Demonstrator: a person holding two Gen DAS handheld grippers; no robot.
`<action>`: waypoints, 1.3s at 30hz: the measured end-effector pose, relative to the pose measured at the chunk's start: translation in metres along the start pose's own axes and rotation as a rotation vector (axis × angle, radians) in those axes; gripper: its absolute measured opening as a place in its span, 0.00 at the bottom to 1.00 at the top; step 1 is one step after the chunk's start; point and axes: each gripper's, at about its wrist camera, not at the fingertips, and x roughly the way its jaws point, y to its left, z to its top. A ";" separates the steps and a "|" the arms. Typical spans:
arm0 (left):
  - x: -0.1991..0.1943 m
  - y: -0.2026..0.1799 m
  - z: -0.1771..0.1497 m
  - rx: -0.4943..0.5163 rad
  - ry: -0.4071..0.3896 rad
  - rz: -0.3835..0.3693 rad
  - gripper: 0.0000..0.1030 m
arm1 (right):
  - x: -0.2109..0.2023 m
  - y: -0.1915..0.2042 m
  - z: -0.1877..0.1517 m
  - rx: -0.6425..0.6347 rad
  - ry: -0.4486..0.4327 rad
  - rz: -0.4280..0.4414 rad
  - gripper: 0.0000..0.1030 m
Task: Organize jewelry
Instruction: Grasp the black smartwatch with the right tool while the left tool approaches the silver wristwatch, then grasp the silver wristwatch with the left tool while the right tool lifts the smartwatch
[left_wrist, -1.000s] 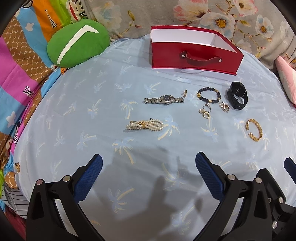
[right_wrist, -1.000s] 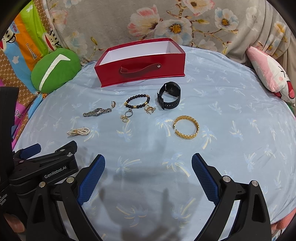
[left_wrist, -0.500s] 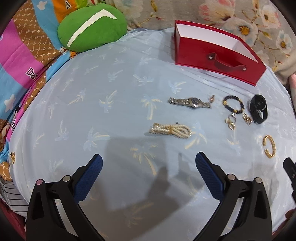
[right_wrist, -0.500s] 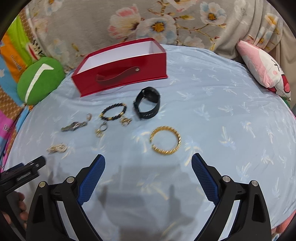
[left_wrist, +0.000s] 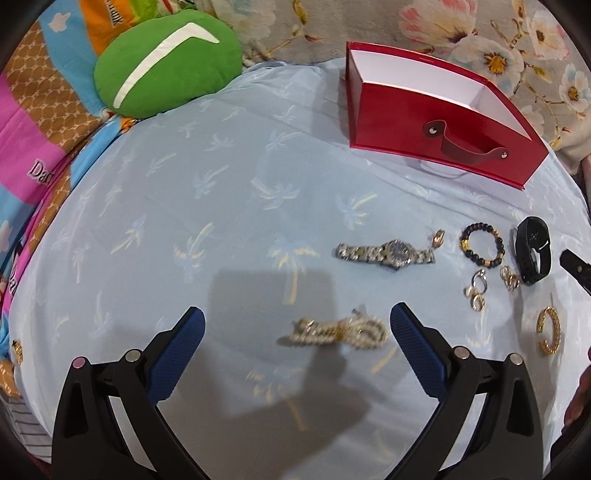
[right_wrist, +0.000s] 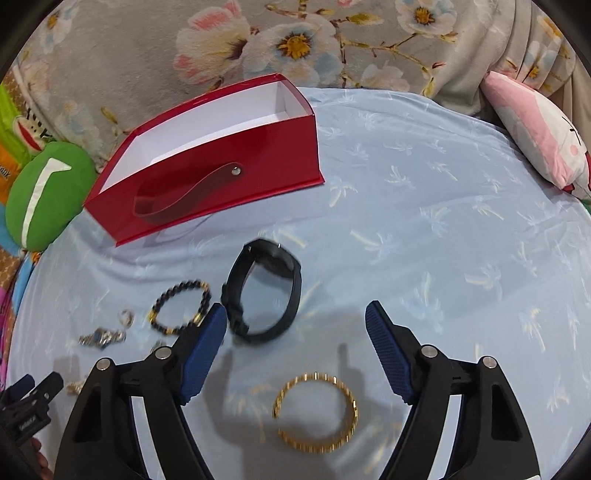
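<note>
Jewelry lies on a light blue cloth (left_wrist: 229, 206). My left gripper (left_wrist: 295, 320) is open, and a pearl bracelet (left_wrist: 334, 332) lies on the cloth between its fingertips, nearer the right one. Beyond it are a silver watch (left_wrist: 384, 254), a black bead bracelet (left_wrist: 480, 245) and small rings (left_wrist: 478, 293). My right gripper (right_wrist: 295, 312) has its jaws closing with nothing pressed between the pads. A black smartwatch (right_wrist: 295, 291) lies just past its left fingertip. A gold bangle (right_wrist: 351, 402) lies under the gripper, between the fingers. The red open box (right_wrist: 207, 173) stands behind.
In the left wrist view the red box (left_wrist: 436, 122) is at the back right and a green cushion (left_wrist: 162, 62) at the back left. A pink cushion (right_wrist: 539, 129) lies at the right edge. A floral blanket (right_wrist: 295, 44) lines the back. The left gripper's tip (right_wrist: 26, 402) shows at the lower left.
Both grippers came forward and lower toward the jewelry. The left now brackets the pearl bracelet. The right passed over the gold bangle to the smartwatch, and its jaws have narrowed.
</note>
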 end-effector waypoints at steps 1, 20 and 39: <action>0.002 -0.003 0.003 0.008 -0.003 -0.007 0.95 | 0.005 0.000 0.004 0.002 0.004 -0.002 0.68; 0.067 -0.046 0.036 0.168 0.043 -0.158 0.85 | 0.062 0.007 0.010 0.025 0.117 0.028 0.25; 0.050 -0.069 0.017 0.304 0.037 -0.195 0.57 | 0.062 0.005 0.011 0.033 0.116 0.042 0.24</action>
